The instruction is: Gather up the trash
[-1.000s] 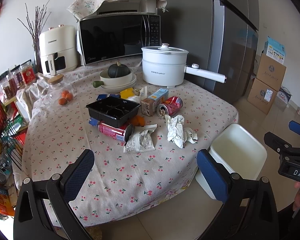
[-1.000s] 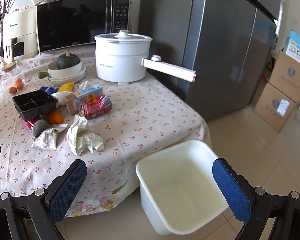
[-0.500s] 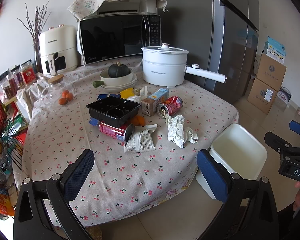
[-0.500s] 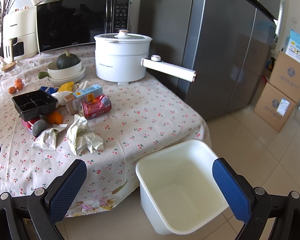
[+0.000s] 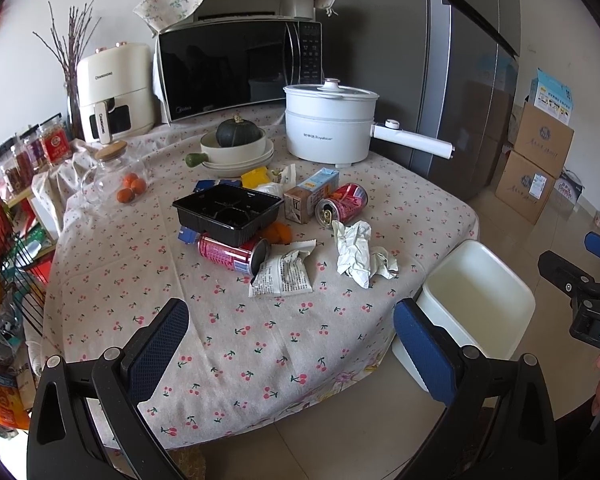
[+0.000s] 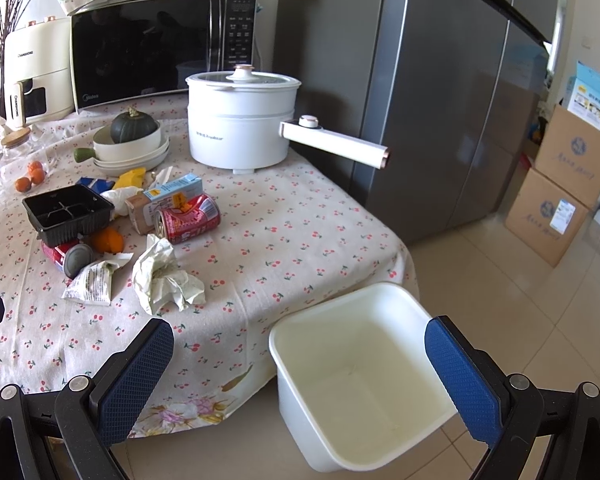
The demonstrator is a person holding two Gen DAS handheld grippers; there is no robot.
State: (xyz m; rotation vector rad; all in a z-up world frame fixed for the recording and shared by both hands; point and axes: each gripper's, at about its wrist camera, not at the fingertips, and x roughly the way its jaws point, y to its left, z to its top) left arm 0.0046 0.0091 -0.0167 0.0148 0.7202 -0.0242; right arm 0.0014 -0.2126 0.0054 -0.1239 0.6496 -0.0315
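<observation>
Trash lies mid-table on a cherry-print cloth: crumpled white paper (image 5: 360,254) (image 6: 162,276), a torn wrapper (image 5: 282,274) (image 6: 92,280), two red cans (image 5: 342,204) (image 5: 230,254), a small carton (image 5: 310,194) (image 6: 168,198) and a black plastic tray (image 5: 226,212) (image 6: 66,208). An empty white bin (image 5: 476,308) (image 6: 364,380) stands on the floor at the table's near right corner. My left gripper (image 5: 292,340) is open, hovering over the table's front edge, short of the trash. My right gripper (image 6: 300,364) is open above the bin's left rim. Neither holds anything.
At the back stand a white electric pot (image 5: 328,120) with a long handle, a microwave (image 5: 236,68), an air fryer (image 5: 114,90) and bowls with a squash (image 5: 236,146). A grey fridge (image 6: 440,80) and cardboard boxes (image 6: 568,176) are on the right. A wire rack (image 5: 4,248) crowds the left.
</observation>
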